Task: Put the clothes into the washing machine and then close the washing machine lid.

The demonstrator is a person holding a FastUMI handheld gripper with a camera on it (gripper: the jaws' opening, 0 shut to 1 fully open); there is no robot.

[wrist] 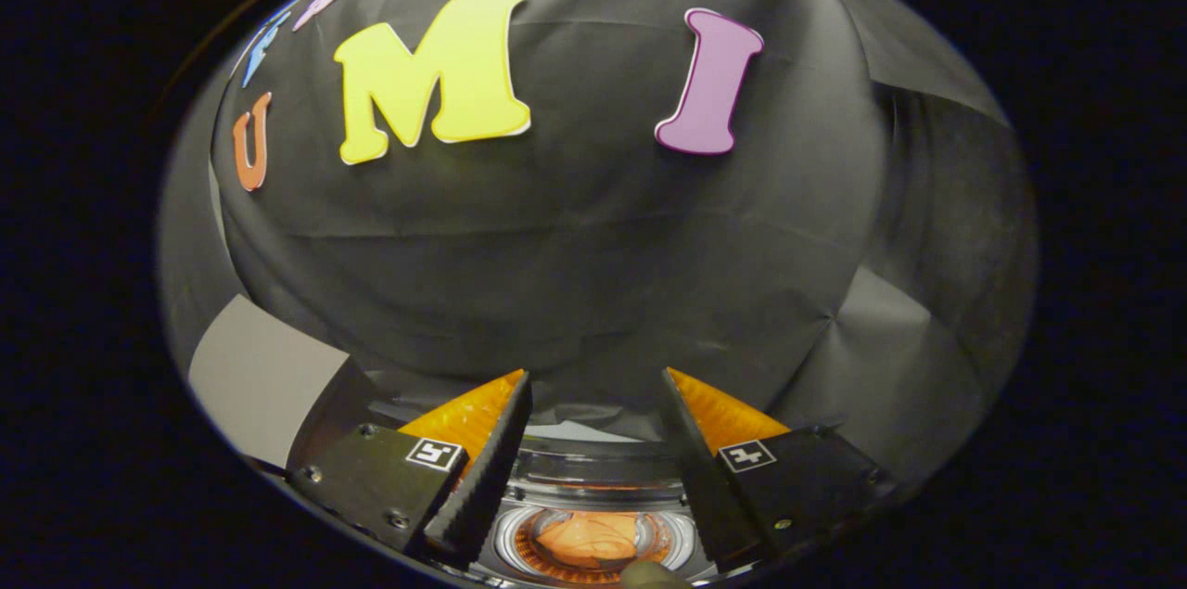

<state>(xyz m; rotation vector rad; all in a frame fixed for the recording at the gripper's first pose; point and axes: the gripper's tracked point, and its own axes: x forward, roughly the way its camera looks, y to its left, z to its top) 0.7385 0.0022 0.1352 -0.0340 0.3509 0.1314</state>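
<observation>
Gripper (593, 427) open, fingers apart at bottom centre of frame, nothing between the pads. In the gap low between the fingers: washer (593, 478) seen from above, round drum opening with a chrome ring. Orange clothes (589, 541) sit inside the drum, bottom centre. Pale grey panel (255, 380) at lower left, beside the left finger. Beyond, black cloth wall (575, 236) across middle and top.
</observation>
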